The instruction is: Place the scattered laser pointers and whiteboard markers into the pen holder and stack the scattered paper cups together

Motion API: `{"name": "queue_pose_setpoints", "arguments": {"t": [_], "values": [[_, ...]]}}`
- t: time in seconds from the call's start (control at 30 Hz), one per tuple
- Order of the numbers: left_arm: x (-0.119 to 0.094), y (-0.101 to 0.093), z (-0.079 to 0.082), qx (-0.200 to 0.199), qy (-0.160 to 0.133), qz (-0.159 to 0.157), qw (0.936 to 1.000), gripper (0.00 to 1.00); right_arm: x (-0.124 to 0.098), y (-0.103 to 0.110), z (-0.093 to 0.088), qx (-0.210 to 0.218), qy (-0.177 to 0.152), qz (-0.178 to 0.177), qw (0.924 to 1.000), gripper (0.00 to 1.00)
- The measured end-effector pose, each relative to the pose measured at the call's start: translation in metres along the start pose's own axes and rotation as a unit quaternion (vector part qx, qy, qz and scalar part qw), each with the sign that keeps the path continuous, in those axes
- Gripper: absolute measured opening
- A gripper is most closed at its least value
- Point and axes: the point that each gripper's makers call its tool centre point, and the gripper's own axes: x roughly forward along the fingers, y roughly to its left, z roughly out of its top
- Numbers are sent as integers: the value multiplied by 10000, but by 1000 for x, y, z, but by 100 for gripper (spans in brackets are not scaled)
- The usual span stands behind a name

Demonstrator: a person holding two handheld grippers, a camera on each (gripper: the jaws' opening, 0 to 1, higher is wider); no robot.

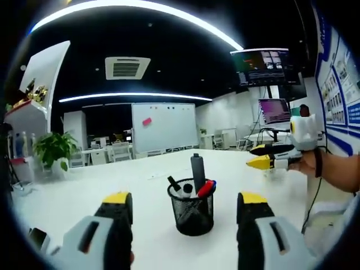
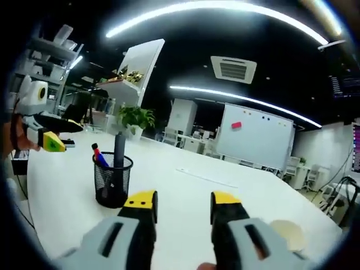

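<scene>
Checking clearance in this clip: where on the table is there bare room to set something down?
The white table is bare left of the mesh pen holder, toward the potted plant, and behind it toward the whiteboard. Tighter right of the holder, where the right gripper hovers.

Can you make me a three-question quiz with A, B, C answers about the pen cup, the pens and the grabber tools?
1. Where does the black mesh pen holder stand?
A. On the white table
B. On the floor
C. On a shelf

2. What colour are the tips of the left tool?
A. Green
B. Yellow
C. Pink

3. How is the right tool?
A. Shut on a marker
B. Shut on a cup
C. Open and empty

Answers: 1 A, the holder sits on the tabletop; 2 B, both tips are yellow; 3 C, its jaws stand apart with nothing between.
</scene>
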Motion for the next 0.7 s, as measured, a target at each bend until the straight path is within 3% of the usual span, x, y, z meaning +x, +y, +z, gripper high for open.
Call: {"name": "queue_pose_setpoints", "arguments": {"t": [0.5, 0.7], "values": [[-2, 4, -3, 16, 57, 19, 10000, 77, -15, -60, 12, -201, -247, -1003, 9944, 54], [-3, 4, -3, 32, 78, 15, 10000, 77, -22, -85, 9, -65, -223, -1370, 9903, 63]]}}
